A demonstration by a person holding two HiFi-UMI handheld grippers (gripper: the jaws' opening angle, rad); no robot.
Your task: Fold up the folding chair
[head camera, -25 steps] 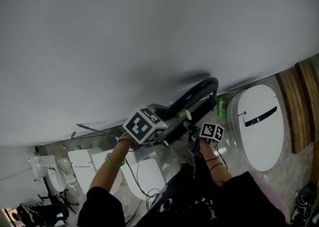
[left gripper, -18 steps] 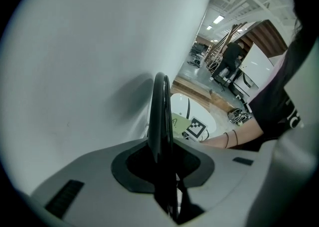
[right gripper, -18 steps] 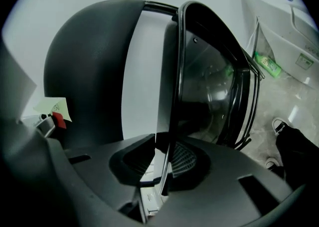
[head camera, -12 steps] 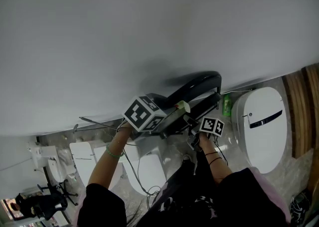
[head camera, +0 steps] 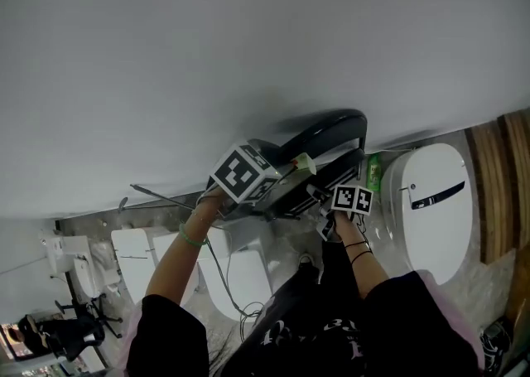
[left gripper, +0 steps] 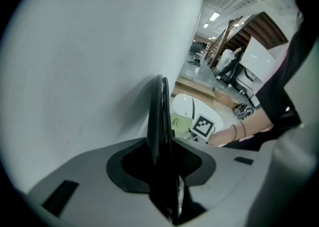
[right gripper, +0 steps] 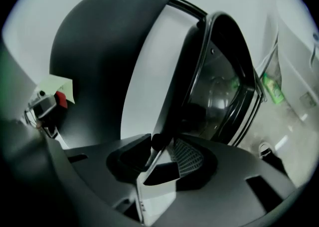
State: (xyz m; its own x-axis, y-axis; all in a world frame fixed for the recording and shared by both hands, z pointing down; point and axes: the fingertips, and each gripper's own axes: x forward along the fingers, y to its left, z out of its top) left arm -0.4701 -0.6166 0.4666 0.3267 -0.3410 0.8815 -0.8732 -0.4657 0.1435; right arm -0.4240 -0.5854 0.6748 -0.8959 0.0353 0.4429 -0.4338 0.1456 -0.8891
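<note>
Jaws of the left gripper (left gripper: 167, 151) sit closed on a thin, glossy black edge of the chair (head camera: 331, 131). That edge runs straight up between them and fills the gap. They have just been opening a little with it between them. The right gripper (right gripper: 162, 143) has its jaws on a slim shiny bar of the chair's frame. These too have just been easing apart, with the bar crossing between their tips.

Readable writing is scarce. Each gripper's cube carries square black-and-white markers. A green bottle (head camera: 374, 172) has a label too small to read. A white tag with a red piece beside it shows at the left edge of the right gripper view, with no legible print.

The chair is black throughout. It stands on the pale floor (head camera: 472, 284) close against the white wall (head camera: 248, 36), between the two grippers. In the head view it shows as a curved hoop above flat bars.

Only the right gripper view shows its broad dark rounded panel and a glossy rimmed panel, with a wedge of white wall between them. Only the left gripper view shows the room beyond, with ceiling lights and wooden boards. Only the head view shows the white toilet (head camera: 431, 201) at the right and the person's forearms.
</note>
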